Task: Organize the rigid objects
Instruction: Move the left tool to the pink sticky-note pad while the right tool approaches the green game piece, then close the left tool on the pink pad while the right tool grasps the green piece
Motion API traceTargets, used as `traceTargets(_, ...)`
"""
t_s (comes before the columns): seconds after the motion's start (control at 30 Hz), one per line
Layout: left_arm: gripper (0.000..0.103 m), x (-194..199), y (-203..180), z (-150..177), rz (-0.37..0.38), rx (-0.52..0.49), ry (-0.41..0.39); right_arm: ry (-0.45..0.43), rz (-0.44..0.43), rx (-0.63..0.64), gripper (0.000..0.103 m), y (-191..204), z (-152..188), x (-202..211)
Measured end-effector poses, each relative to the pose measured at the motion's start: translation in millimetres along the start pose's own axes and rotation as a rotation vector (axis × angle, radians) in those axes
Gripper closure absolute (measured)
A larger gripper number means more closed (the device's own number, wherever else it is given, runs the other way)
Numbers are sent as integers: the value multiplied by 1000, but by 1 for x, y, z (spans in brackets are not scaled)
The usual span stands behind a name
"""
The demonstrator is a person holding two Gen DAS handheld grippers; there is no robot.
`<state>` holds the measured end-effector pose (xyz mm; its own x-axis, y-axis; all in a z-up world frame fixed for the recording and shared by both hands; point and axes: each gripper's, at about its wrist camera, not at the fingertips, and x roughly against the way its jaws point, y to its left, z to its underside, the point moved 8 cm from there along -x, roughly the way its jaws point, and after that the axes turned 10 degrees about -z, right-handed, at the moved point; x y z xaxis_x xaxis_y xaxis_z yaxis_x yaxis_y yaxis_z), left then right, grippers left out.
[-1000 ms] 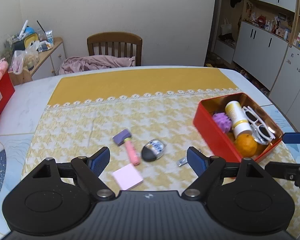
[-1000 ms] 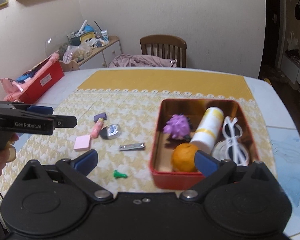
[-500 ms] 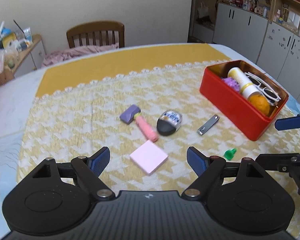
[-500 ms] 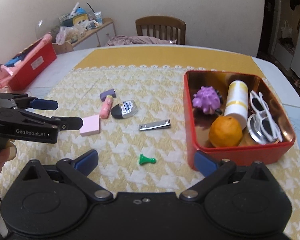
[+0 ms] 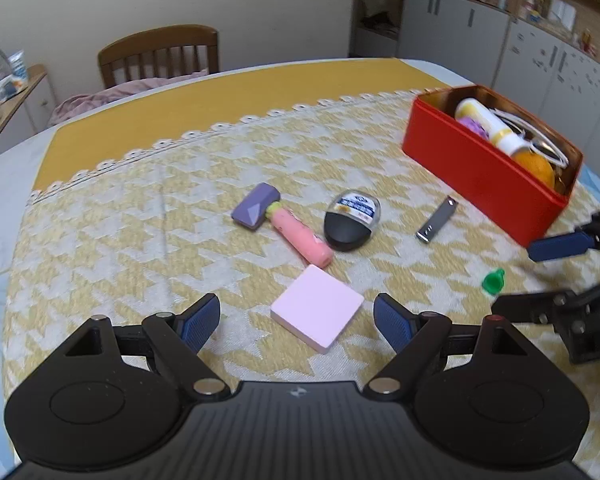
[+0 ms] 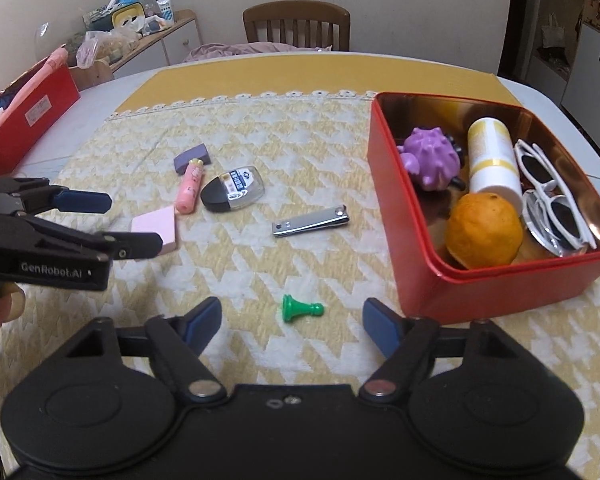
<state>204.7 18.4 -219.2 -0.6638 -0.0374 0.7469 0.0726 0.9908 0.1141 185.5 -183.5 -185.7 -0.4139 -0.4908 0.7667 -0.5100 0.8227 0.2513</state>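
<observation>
On the table (image 6: 540,92), over the yellow cloth (image 6: 260,128), I'm working the pickup step w/ both grippers at once. Red tin (image 6: 480,292) is sitting at the right, already holding a purple spiky toy (image 6: 430,156), a bottle (image 6: 492,152), an orange (image 6: 484,230) and white sunglasses (image 6: 552,196). Still loose on the cloth, approx. biggest first: pink pad (image 5: 317,312), black-and-clear case (image 5: 352,220), pink tube (image 5: 302,236) w/ the purple block (image 5: 256,208) touching its far end, nail clipper (image 6: 310,222), and the small green pawn (image 6: 300,309).

Left gripper (image 5: 296,318) is hanging just short of the pad, fingers wide apart, nothing between them. Right gripper (image 6: 292,320) is lining up on the pawn, which is lying on its side just ahead of the tips; its jaws have just been closing in, but they're still apart and not touching it.

Next, I'm thinking: drop the right tips down either side of the pawn and finish the pinch, it's tiny and could roll. The left needs its fingers straddling the pad's edges before squeezing, then both go over to the tin.
</observation>
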Motion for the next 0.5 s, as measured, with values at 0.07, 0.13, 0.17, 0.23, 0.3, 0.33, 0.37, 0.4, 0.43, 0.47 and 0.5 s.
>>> traceTargets(0.07,19,-4,-2,1,4,-12,-2,9,1,-8,33,-1,0,-4)
traceTargets(0.13,19,-10,-4,3,2,-18,3,19,6,-14,38,-3,2,-8)
traceTargets(0.17,19,-13,-4,3,0,-12,9,25,13,-18,43,-4,2,-10)
traceTargets(0.23,19,-17,-4,3,4,-5,10,23,22,-22,44,-6,3,-12)
traceTargets(0.3,20,-17,-7,2,-6,-27,-10,23,26,-17,46,-6,2,-13)
traceTargets(0.33,20,-17,-9,2,-7,-41,-16,23,28,-12,48,-5,2,-13)
traceTargets(0.37,20,-17,-10,2,-9,-51,-25,24,32,-7,50,-5,1,-14)
traceTargets(0.4,23,-17,-12,1,-11,-58,-32,24,34,-4,52,-5,1,-14)
traceTargets(0.43,24,-17,-13,1,-6,-60,-34,24,35,0,53,-4,1,-14)
traceTargets(0.47,27,-17,-14,1,-2,-58,-35,24,41,6,54,-3,2,-14)
traceTargets(0.5,30,-16,-14,1,-1,-56,-37,25,48,17,56,-2,3,-14)
